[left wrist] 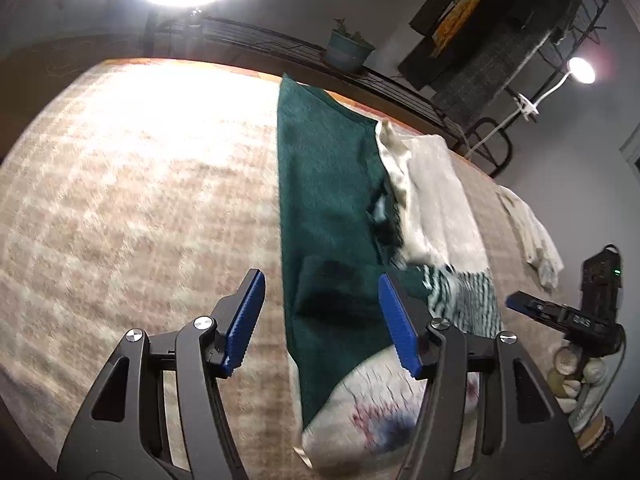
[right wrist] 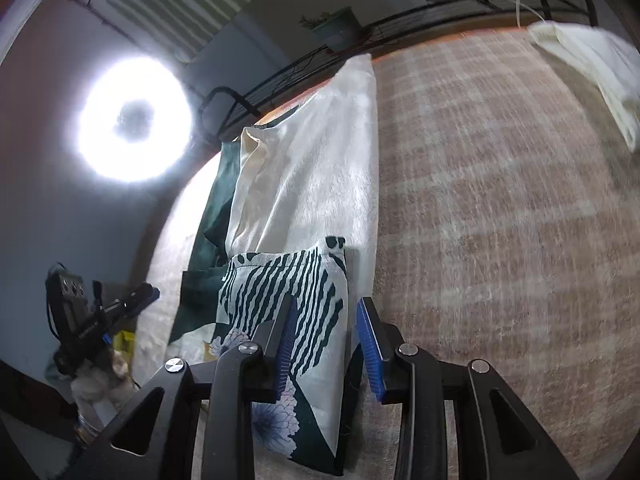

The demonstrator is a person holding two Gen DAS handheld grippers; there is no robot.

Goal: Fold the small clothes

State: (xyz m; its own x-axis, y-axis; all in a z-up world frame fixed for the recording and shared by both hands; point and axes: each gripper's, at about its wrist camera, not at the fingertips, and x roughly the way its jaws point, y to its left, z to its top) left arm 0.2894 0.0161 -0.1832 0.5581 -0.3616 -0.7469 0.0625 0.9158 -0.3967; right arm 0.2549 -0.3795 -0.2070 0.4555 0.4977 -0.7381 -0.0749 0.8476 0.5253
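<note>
A dark green cloth (left wrist: 324,200) lies flat on the checked beige table cover (left wrist: 140,200), with a cream cloth (left wrist: 428,192) beside it and a striped green-and-white patterned cloth (left wrist: 464,296) at their near end. My left gripper (left wrist: 320,320) is open above the green cloth's near part, holding nothing. My right gripper (right wrist: 326,344) is open, its fingers astride the right edge of the patterned cloth (right wrist: 280,284), which lies on the cream cloth (right wrist: 320,152). The green cloth (right wrist: 212,208) shows to the left. The other gripper (right wrist: 132,300) is seen at far left.
Another cream garment (right wrist: 600,68) lies at the table's far right (left wrist: 532,232). A white piece with red and blue marks (left wrist: 368,412) lies under the green cloth's near end. A ring light (right wrist: 134,120), a potted plant (left wrist: 348,48) and a metal rack stand behind the table.
</note>
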